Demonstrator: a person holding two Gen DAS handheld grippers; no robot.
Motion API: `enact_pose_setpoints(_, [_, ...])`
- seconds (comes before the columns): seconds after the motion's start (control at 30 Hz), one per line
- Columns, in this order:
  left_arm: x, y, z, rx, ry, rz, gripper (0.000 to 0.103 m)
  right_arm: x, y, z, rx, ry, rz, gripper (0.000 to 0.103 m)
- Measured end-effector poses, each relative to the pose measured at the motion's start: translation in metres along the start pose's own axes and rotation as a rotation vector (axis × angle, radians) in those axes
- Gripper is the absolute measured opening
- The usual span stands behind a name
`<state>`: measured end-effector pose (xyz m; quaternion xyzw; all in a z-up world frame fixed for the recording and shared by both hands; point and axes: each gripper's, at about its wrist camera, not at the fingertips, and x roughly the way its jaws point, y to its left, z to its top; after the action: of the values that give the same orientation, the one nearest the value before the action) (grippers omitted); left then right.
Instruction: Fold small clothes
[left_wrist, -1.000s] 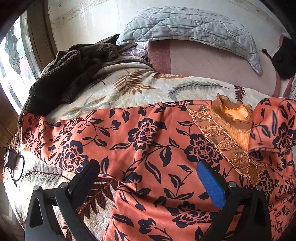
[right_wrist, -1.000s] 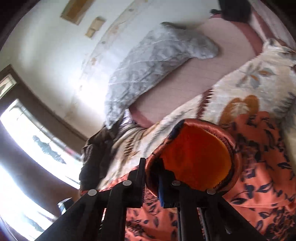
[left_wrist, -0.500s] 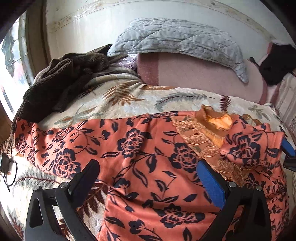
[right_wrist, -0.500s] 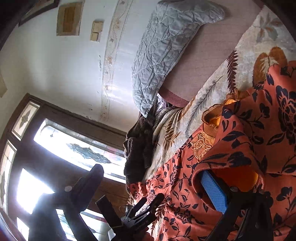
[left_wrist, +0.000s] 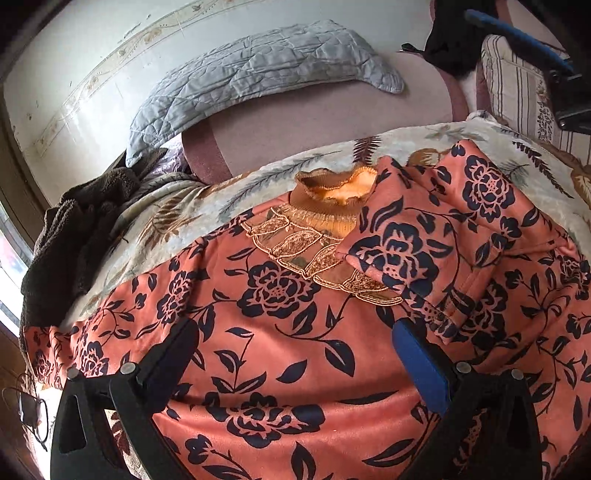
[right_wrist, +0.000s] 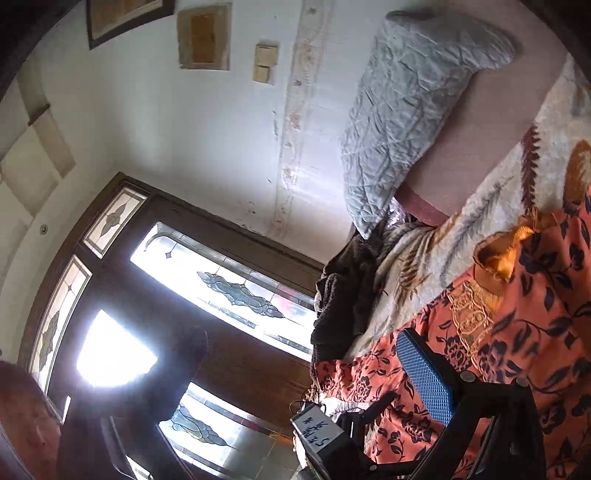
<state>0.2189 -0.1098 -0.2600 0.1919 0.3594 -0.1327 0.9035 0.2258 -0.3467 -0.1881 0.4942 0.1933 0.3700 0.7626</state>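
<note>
An orange top with dark blue flowers (left_wrist: 280, 295) lies flat on the bed, its ruffled orange collar (left_wrist: 332, 192) at the far side. Its right sleeve (left_wrist: 424, 229) lies folded inward over the chest. It also shows in the right wrist view (right_wrist: 517, 332). My left gripper (left_wrist: 295, 350) is open and empty, just above the lower body of the top. My right gripper (right_wrist: 295, 369) is open and empty, raised off the bed and tilted; it shows at the top right of the left wrist view (left_wrist: 524, 48).
A cream leaf-print blanket (left_wrist: 177, 214) covers the bed. A dark brown towel (left_wrist: 70, 240) lies heaped at the far left. A grey quilted pillow (left_wrist: 258, 74) leans on the pink headboard (left_wrist: 314, 122). A window (right_wrist: 221, 280) is on the left.
My right gripper carried the right sleeve inward over the chest, opened and let it go, then lifted away. My left gripper stayed open and shifted to the right along the top.
</note>
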Motion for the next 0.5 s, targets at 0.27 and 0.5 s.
enact_pose_setpoints(0.27, [0.005, 0.008, 0.004, -0.096, 0.027, -0.226, 0.103, -0.027, -0.076, 0.01, 0.264, -0.048, -0.475, 0.093])
enact_pose_setpoints(0.5, [0.006, 0.002, 0.003, -0.099, 0.054, -0.354, 0.102, -0.015, -0.159, -0.003, 0.455, 0.077, -0.674, 0.081])
